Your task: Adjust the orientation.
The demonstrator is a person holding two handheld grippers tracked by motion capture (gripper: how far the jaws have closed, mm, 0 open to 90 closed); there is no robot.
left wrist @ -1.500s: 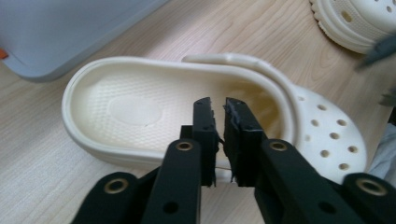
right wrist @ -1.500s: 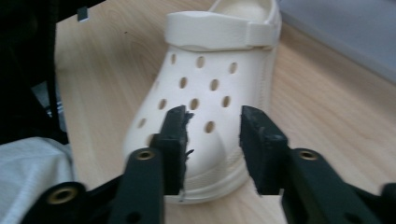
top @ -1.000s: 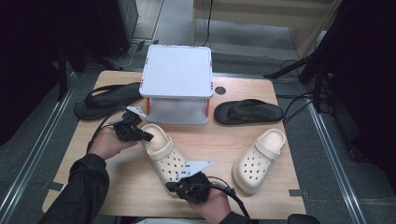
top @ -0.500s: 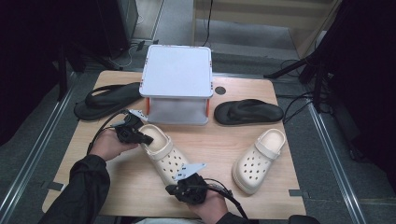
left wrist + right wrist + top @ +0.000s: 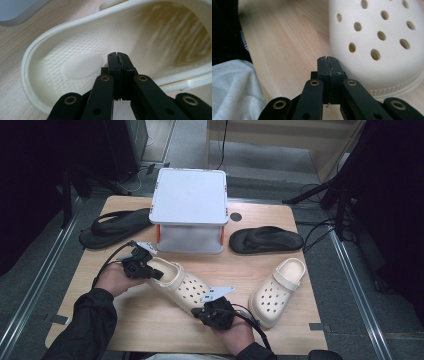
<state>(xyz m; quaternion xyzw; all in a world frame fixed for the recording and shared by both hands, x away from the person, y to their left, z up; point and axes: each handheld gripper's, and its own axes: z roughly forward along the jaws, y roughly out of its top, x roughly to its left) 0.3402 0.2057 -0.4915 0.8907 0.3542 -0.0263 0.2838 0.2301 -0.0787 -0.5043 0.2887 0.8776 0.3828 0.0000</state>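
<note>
Wooden table; hands flanking clog.

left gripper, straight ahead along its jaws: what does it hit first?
Most likely the footbed of the cream clog. The left gripper, jaws shut, points into the heel opening, over the near rim, with the textured insole right ahead. Depth is hard to judge; it may already be nearly touching.

Clog lies between tongs, before the box.
</note>
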